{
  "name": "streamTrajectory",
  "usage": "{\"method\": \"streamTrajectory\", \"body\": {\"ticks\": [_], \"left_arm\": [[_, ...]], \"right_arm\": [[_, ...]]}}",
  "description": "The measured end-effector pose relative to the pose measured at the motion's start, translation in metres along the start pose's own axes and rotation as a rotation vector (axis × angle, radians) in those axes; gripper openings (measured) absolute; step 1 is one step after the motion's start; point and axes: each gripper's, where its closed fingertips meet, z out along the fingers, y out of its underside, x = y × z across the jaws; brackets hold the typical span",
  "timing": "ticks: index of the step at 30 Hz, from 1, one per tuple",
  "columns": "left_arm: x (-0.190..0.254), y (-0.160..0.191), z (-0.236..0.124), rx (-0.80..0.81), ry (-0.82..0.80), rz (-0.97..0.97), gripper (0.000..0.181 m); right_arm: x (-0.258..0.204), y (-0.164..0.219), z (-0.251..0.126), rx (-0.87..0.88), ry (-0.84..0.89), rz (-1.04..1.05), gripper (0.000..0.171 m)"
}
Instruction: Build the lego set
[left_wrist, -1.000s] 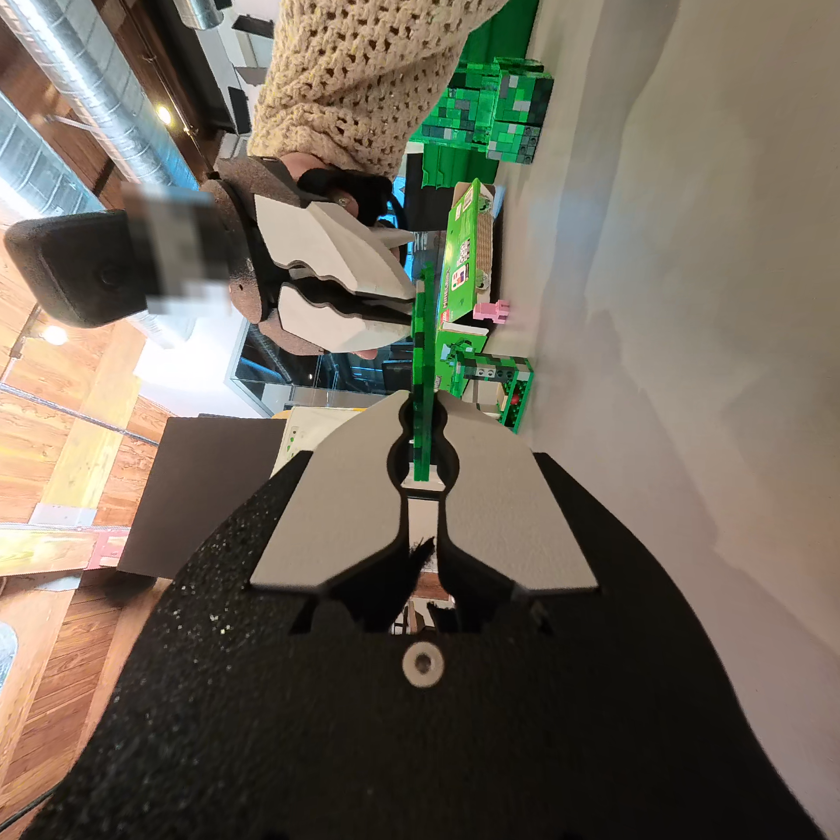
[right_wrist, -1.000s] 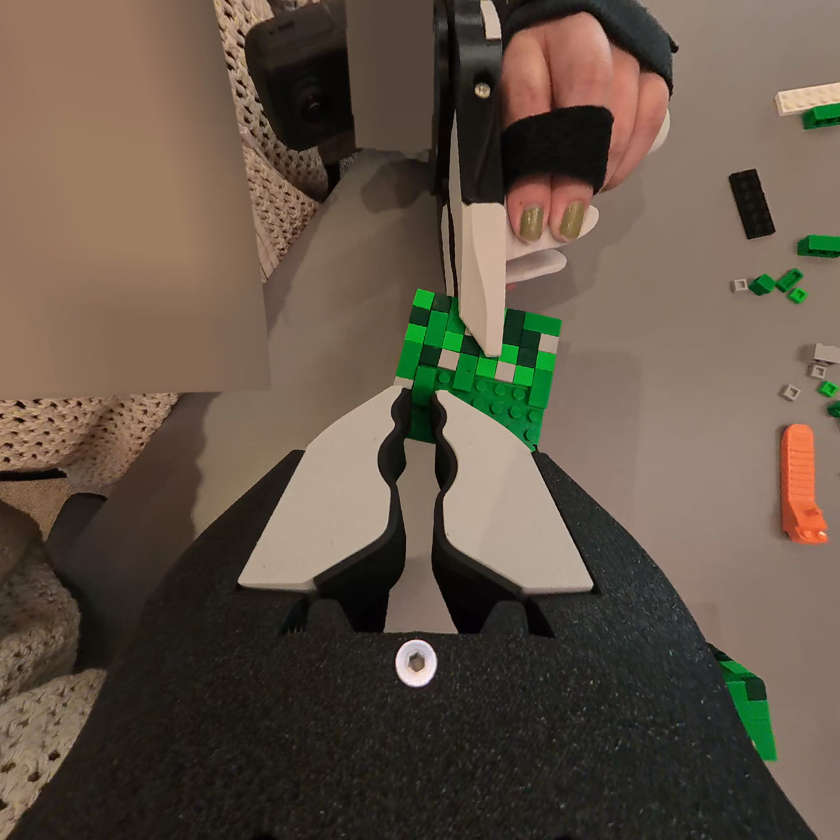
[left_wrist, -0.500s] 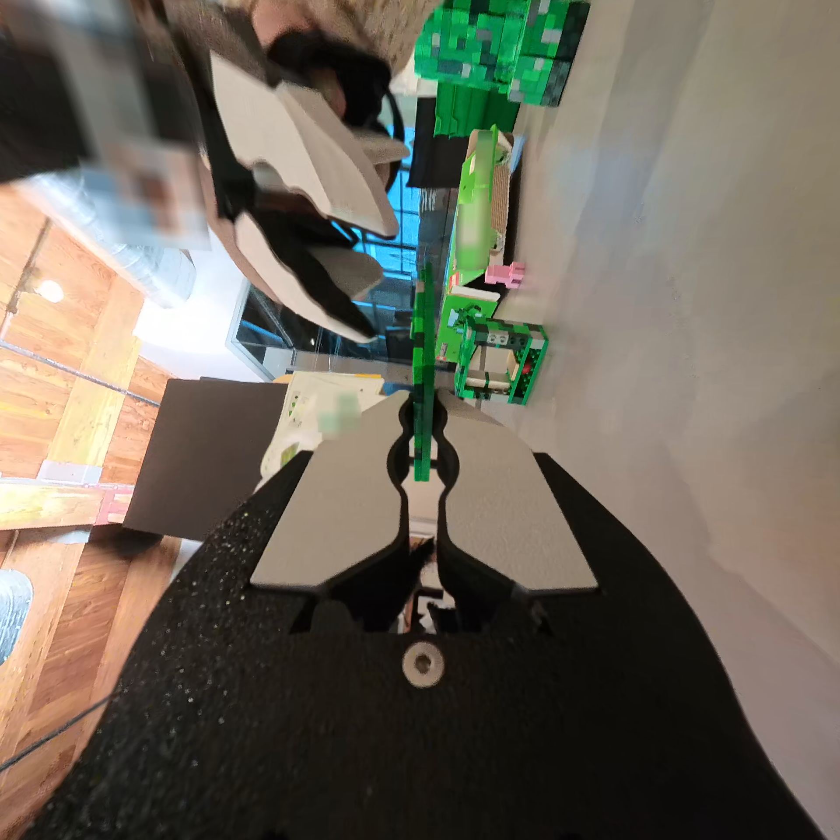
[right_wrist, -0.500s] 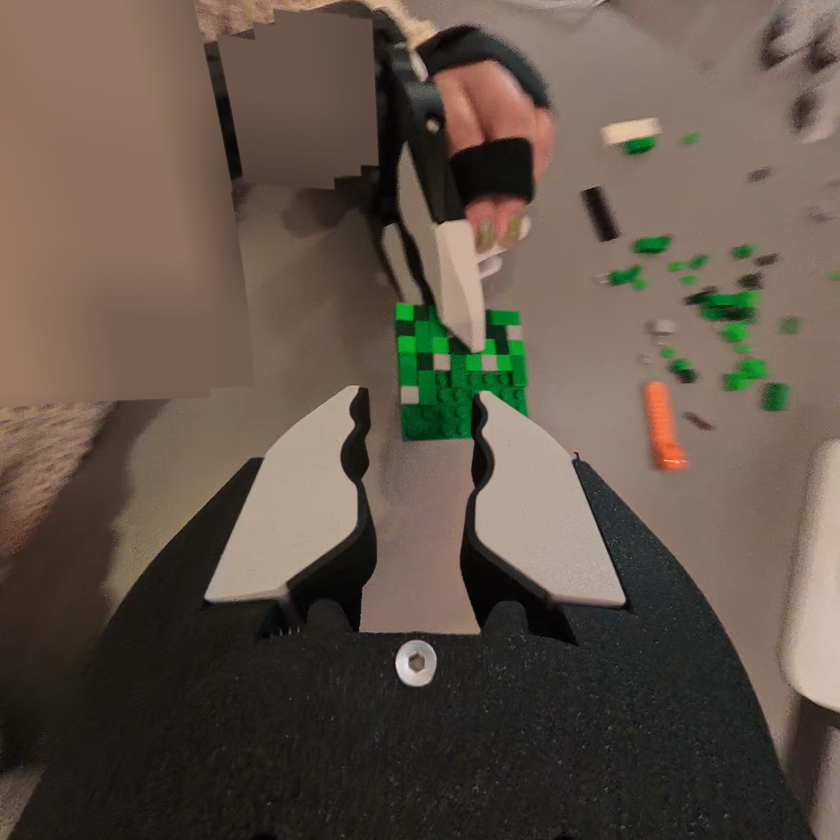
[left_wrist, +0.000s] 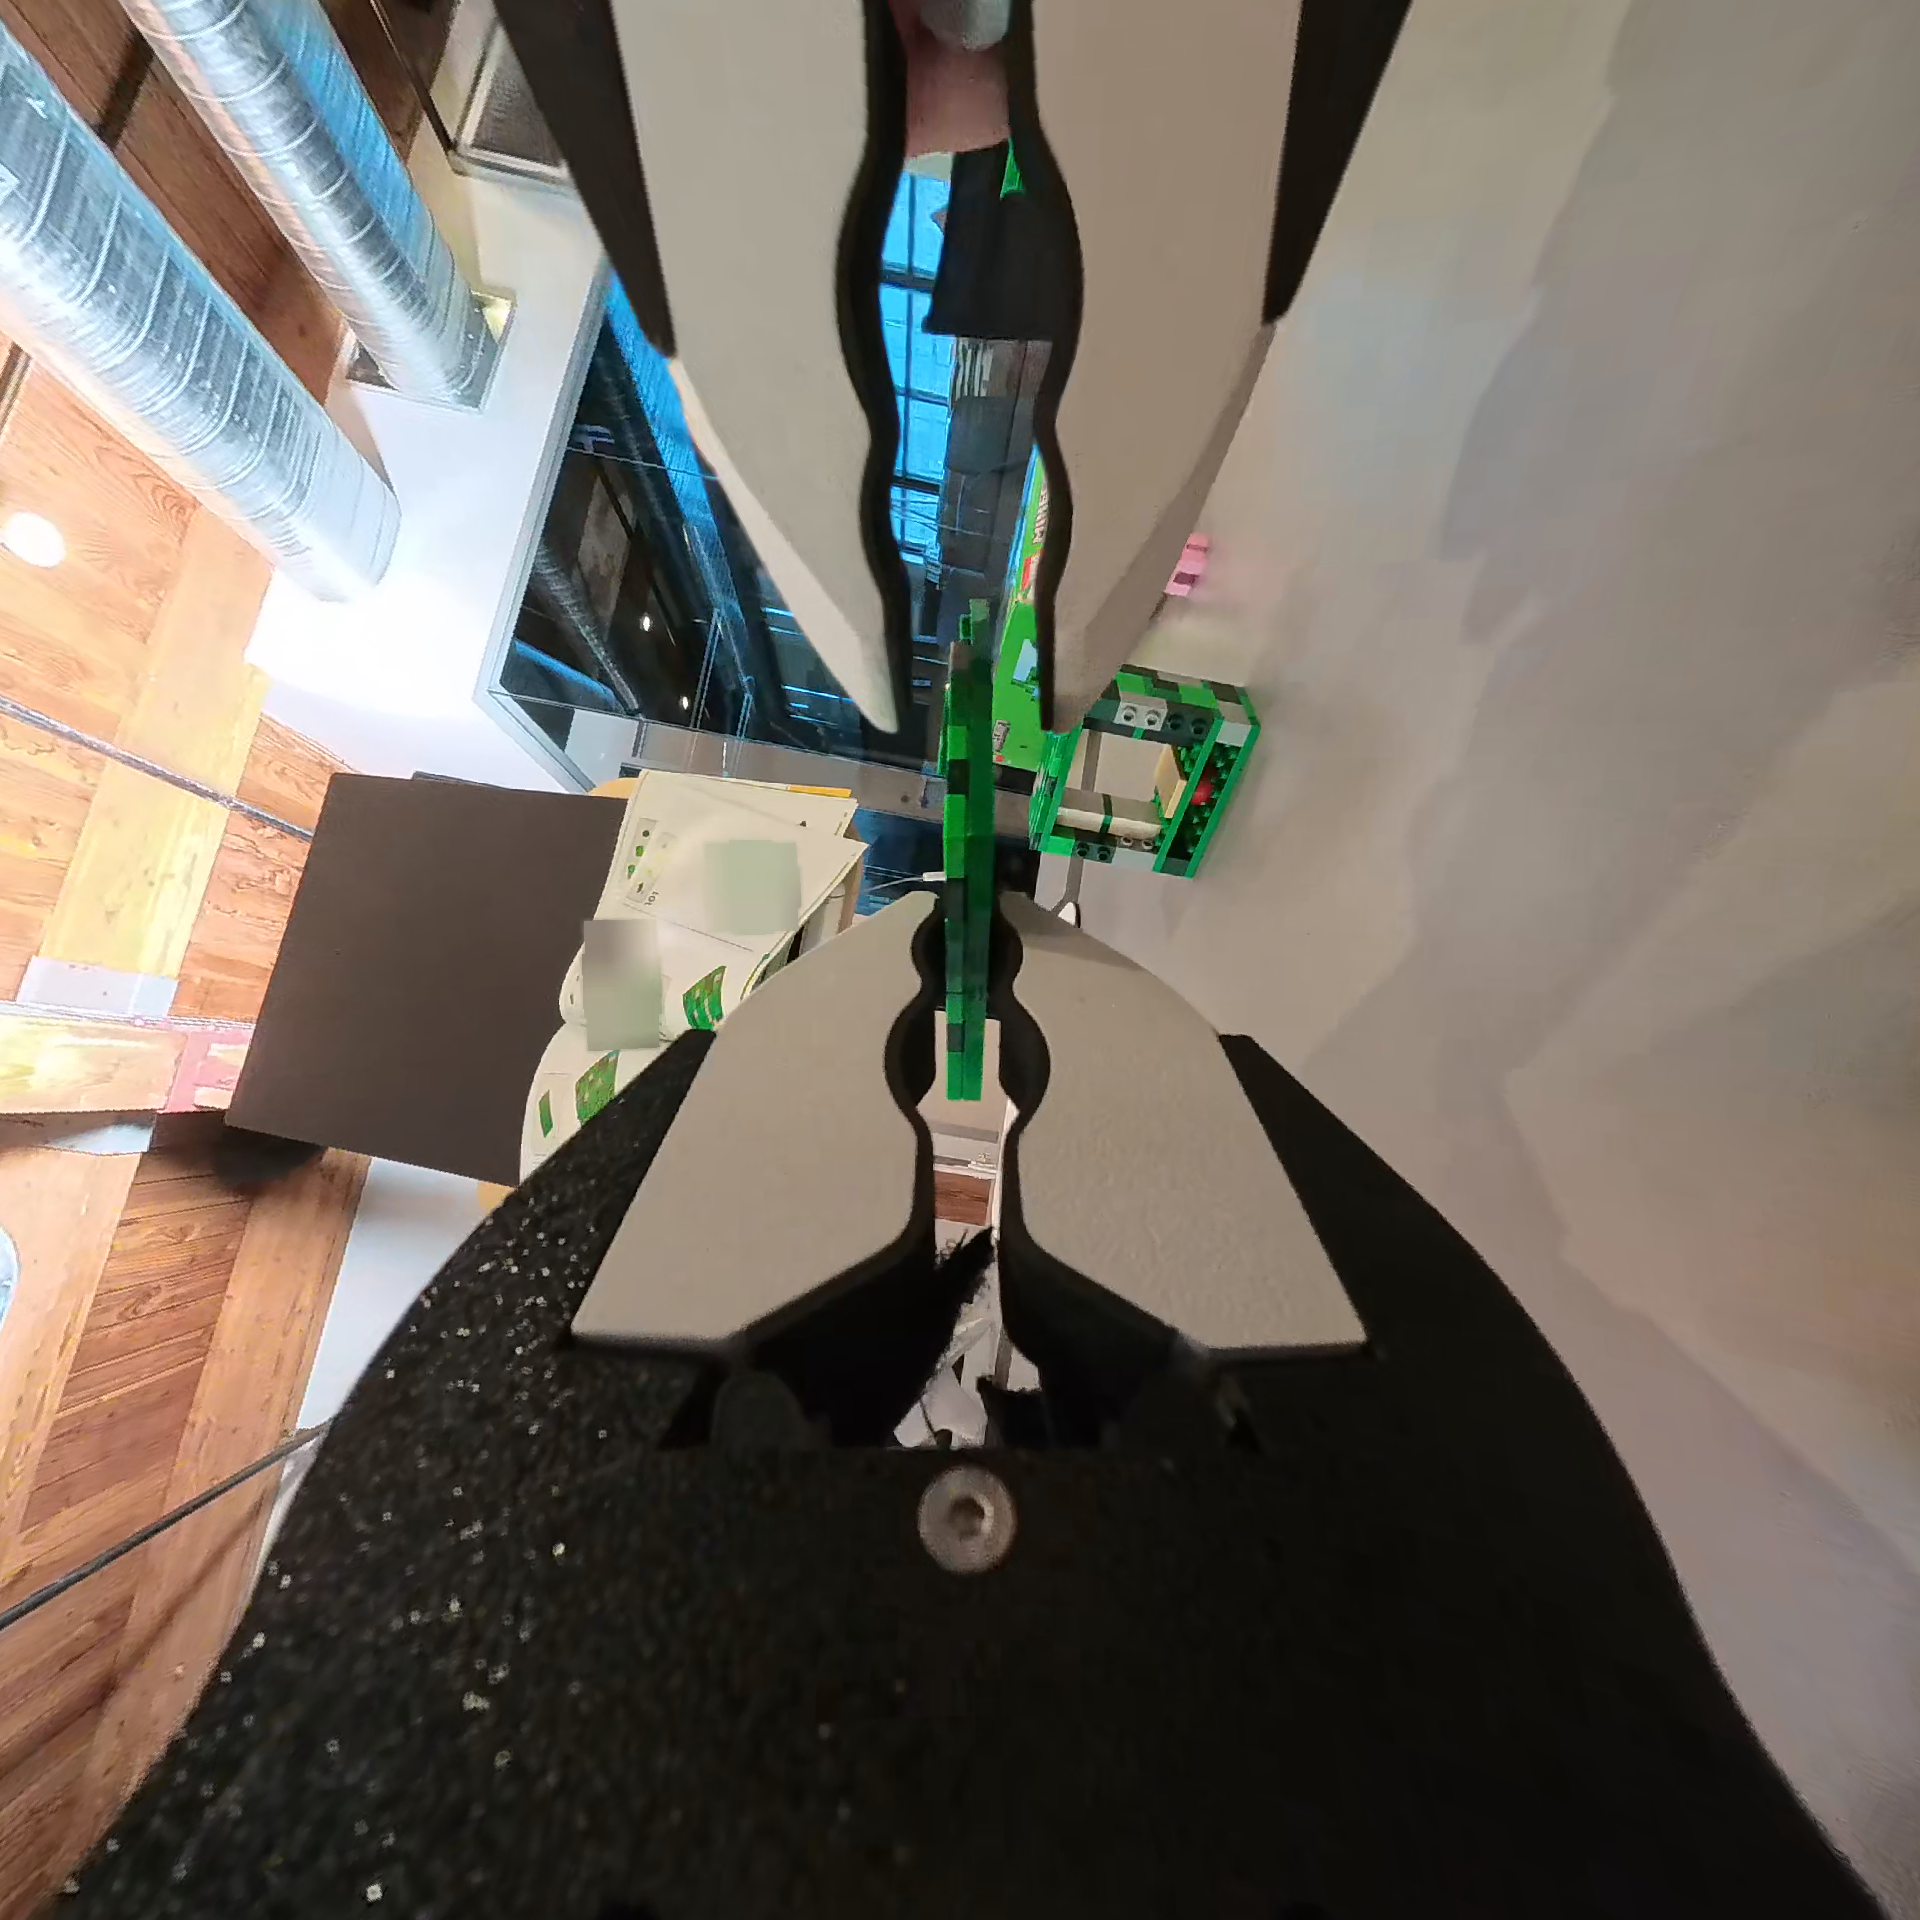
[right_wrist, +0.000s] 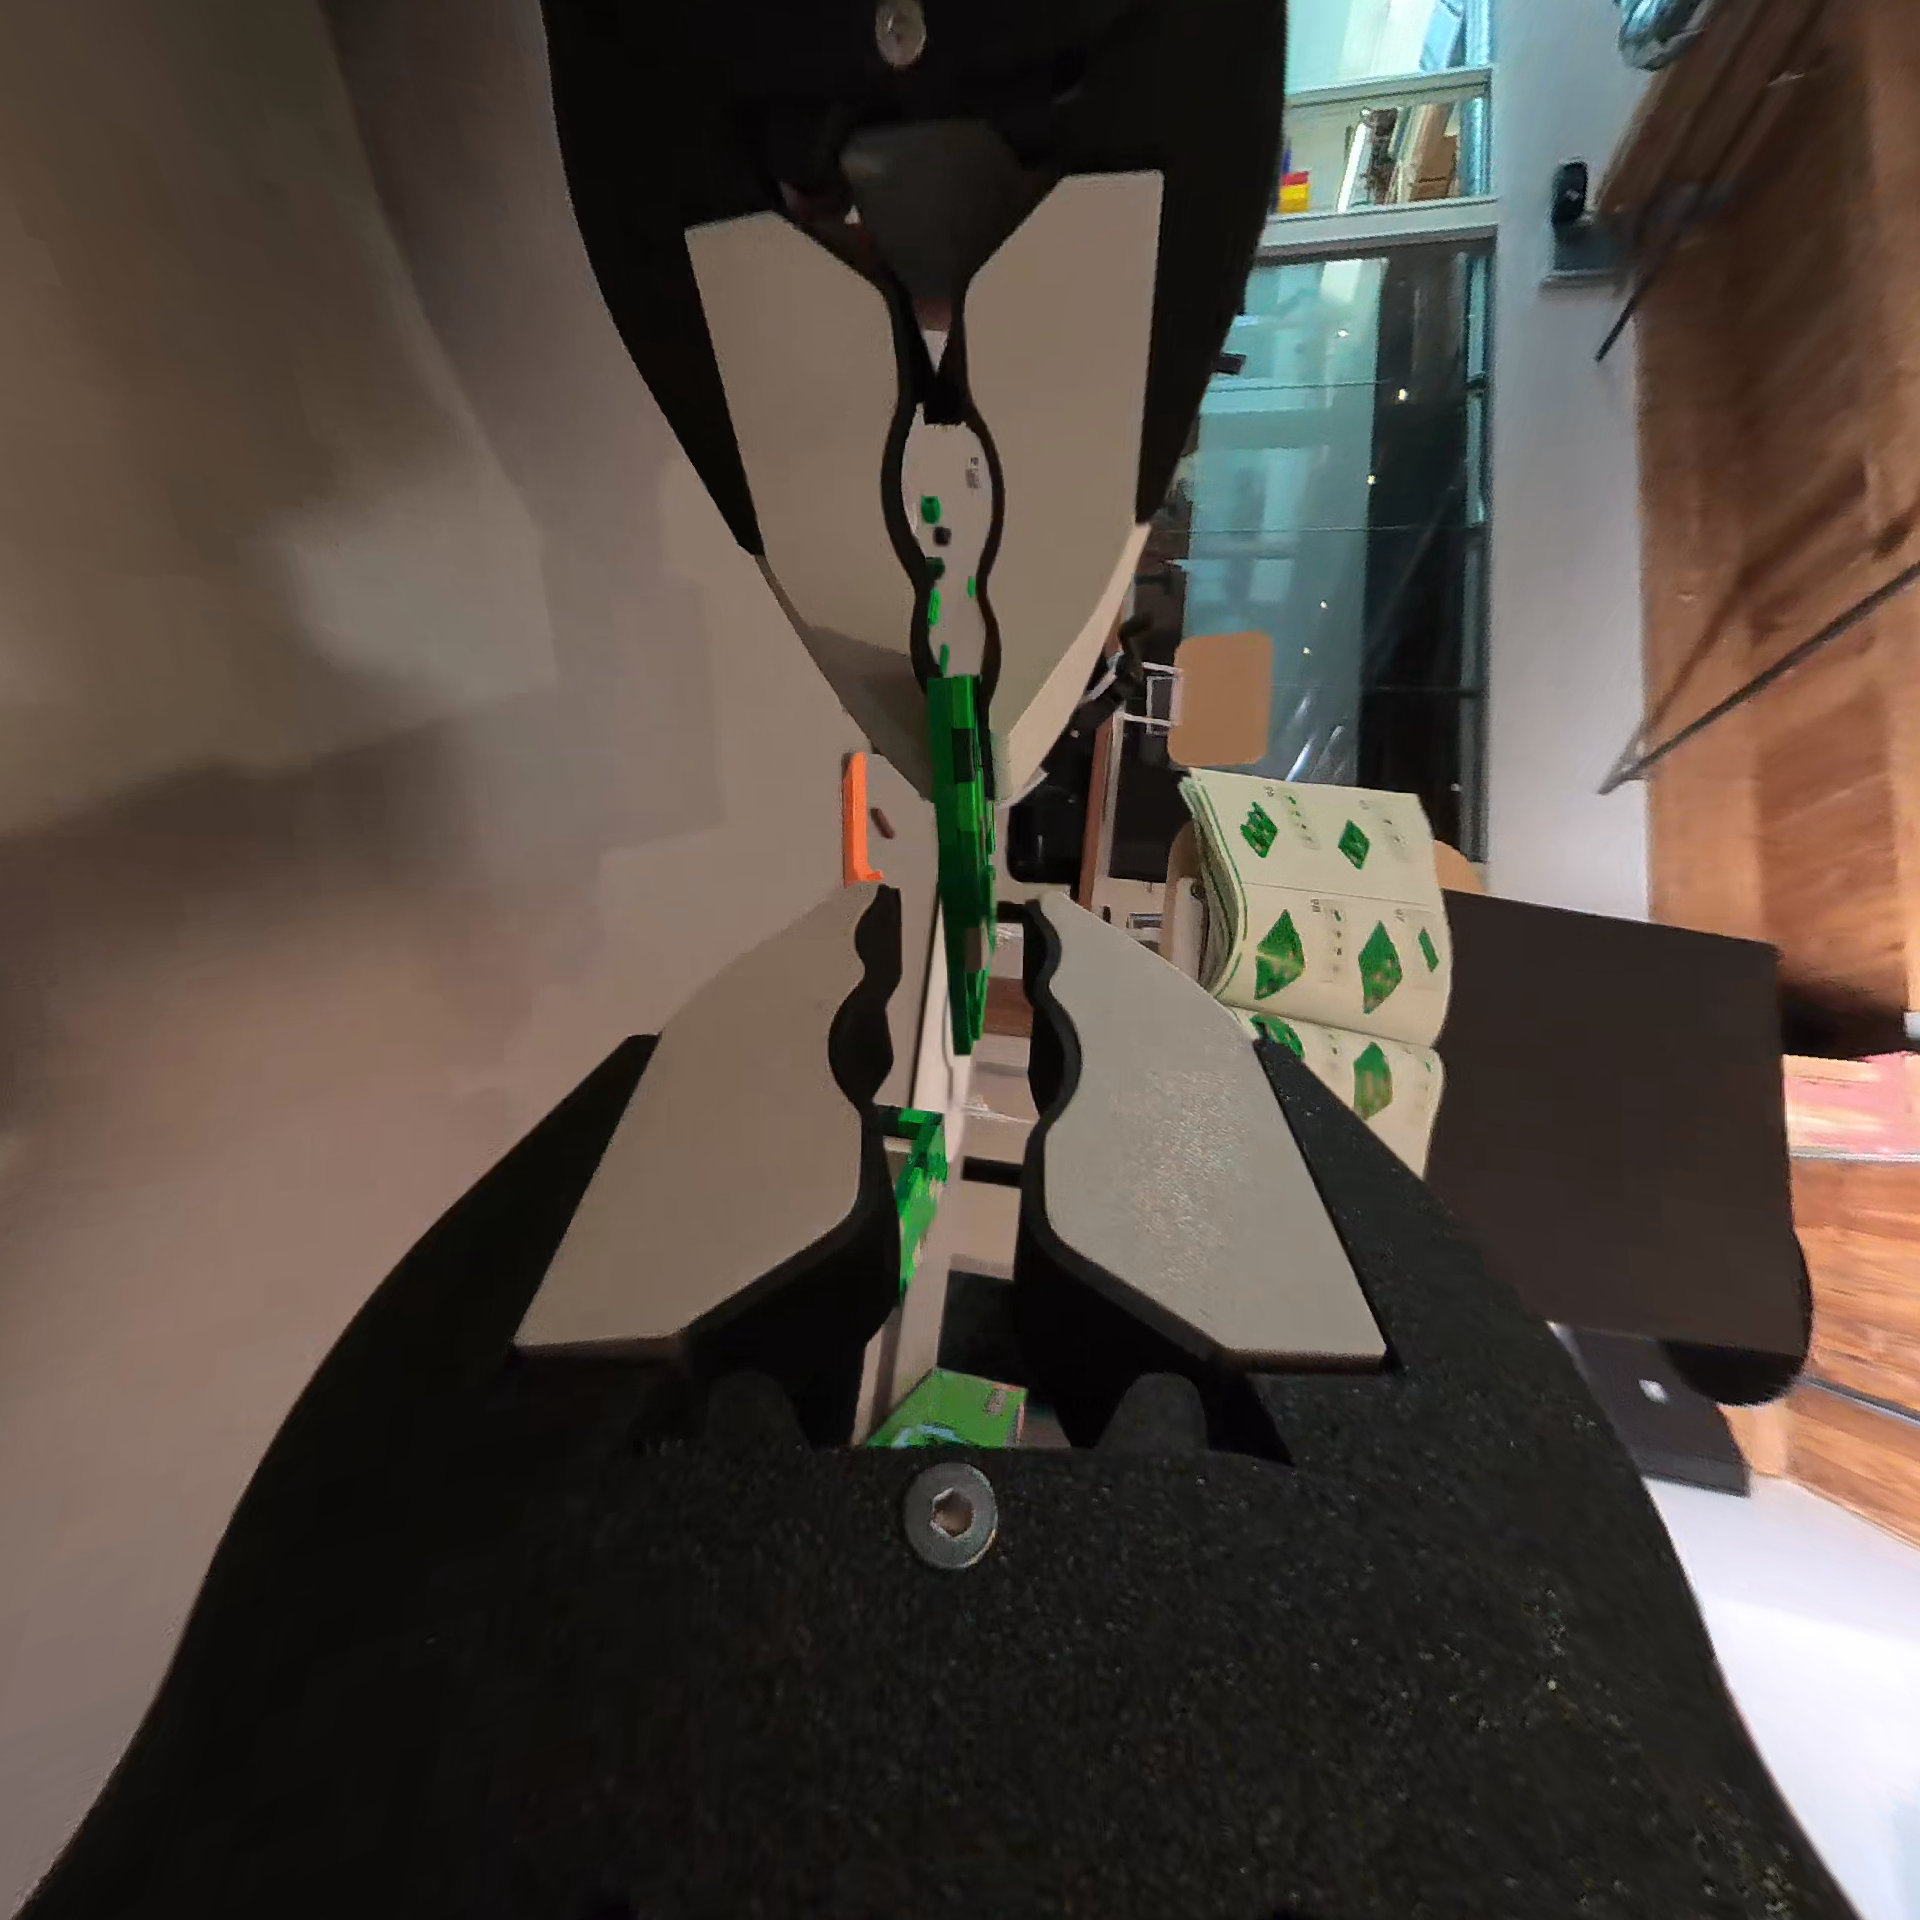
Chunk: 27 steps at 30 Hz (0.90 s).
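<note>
A flat green Lego plate (left_wrist: 966, 831) with mixed green, dark and grey tiles shows edge-on. My left gripper (left_wrist: 966, 920) is shut on its near end and holds it in the air beside the grey table (left_wrist: 1558, 727). My right gripper (left_wrist: 966, 717) faces it from the other side, open. In the right wrist view the plate's (right_wrist: 961, 883) free end lies between the open right gripper's (right_wrist: 956, 914) fingers, with gaps on both sides. The left gripper (right_wrist: 961, 779) clamps the far end there.
A small green and grey Lego build (left_wrist: 1143, 774) and a pink piece (left_wrist: 1195, 561) stand on the table. An open instruction booklet (right_wrist: 1320, 935), a black board (left_wrist: 436, 966), an orange brick separator (right_wrist: 857, 821) and a green box (right_wrist: 945, 1413) are nearby.
My right gripper opened and swung round from above the plate to face the left gripper head-on, its fingers now straddling the plate's free end. The left gripper kept its hold on the plate.
</note>
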Motion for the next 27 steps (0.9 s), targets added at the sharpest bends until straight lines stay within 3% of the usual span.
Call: {"method": "streamTrajectory", "body": {"ticks": [10,27], "left_arm": [[0.0009,-0.0018,-0.0003,0.008,0.007,-0.005,0.006],[0.0056,-0.0012,-0.0021,0.000,0.029,0.037,0.006]], "right_arm": [[0.0004,0.0020,0.0061,-0.013,0.023,-0.026,0.009],[-0.0029,0.0025,0.0060,-0.013,-0.004,-0.276,0.008]]}}
